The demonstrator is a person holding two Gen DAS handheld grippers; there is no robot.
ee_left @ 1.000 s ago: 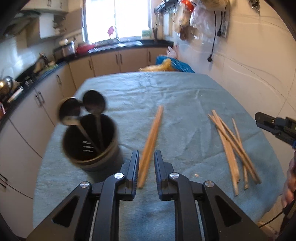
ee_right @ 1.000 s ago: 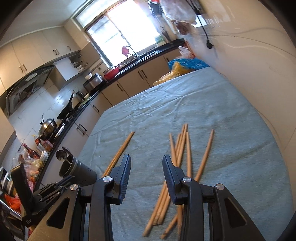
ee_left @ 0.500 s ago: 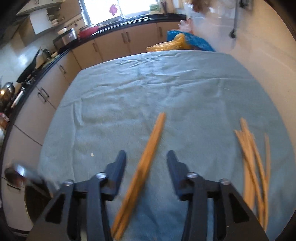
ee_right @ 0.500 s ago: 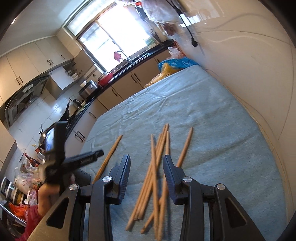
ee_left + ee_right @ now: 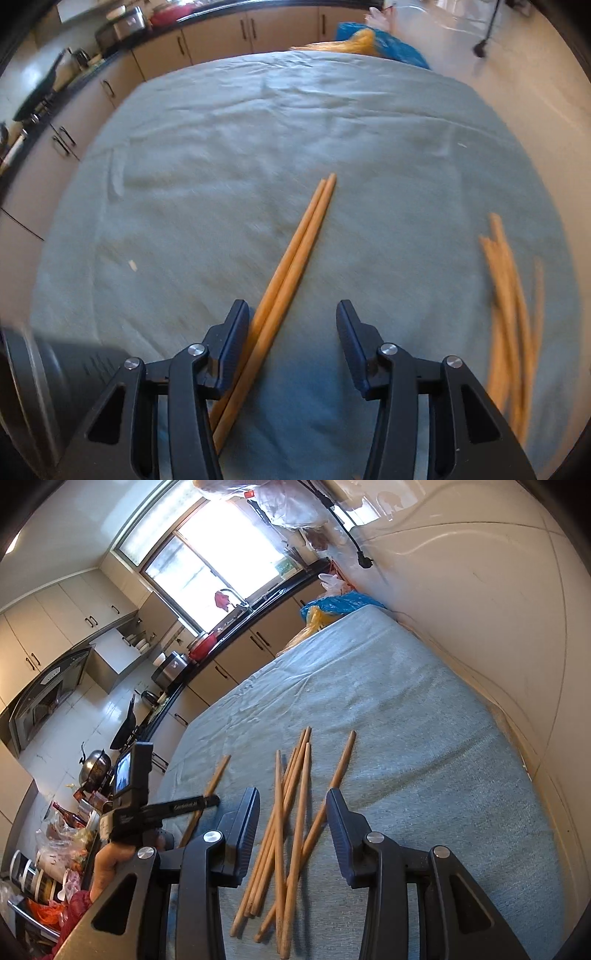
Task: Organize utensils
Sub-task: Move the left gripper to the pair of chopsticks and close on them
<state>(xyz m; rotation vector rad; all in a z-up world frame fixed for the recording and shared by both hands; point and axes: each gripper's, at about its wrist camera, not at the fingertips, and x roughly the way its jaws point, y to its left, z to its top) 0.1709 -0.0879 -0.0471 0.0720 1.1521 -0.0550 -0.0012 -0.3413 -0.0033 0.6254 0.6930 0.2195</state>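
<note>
Fingers of the left gripper point(image 5: 291, 332) stand wide apart over a pair of chopsticks point(image 5: 295, 258), which lie side by side on the blue-grey tablecloth point(image 5: 221, 166) and run from under the left finger point(image 5: 232, 343) up toward the middle of the table. That finger sits just against the pair; the right finger is clear of it. A dark round holder point(image 5: 33, 387) shows blurred at the lower left edge.

Both fingers of the right gripper point(image 5: 291, 827) are likewise spread, empty, hovering above a loose heap of chopsticks point(image 5: 288, 819) that cross one another on the cloth. One chopstick point(image 5: 341, 771) lies a little apart to the right of the heap.

White lettering runs along the left gripper's arm point(image 5: 181, 806) in the right wrist view, too small to read.

Bare cloth stretches beyond both groups to the far edge, where a blue bag point(image 5: 343, 603) and a yellow bag point(image 5: 317, 618) lie. A wall point(image 5: 480, 609) borders the table's right side; kitchen cabinets point(image 5: 251, 29) run beyond its left and far sides.
</note>
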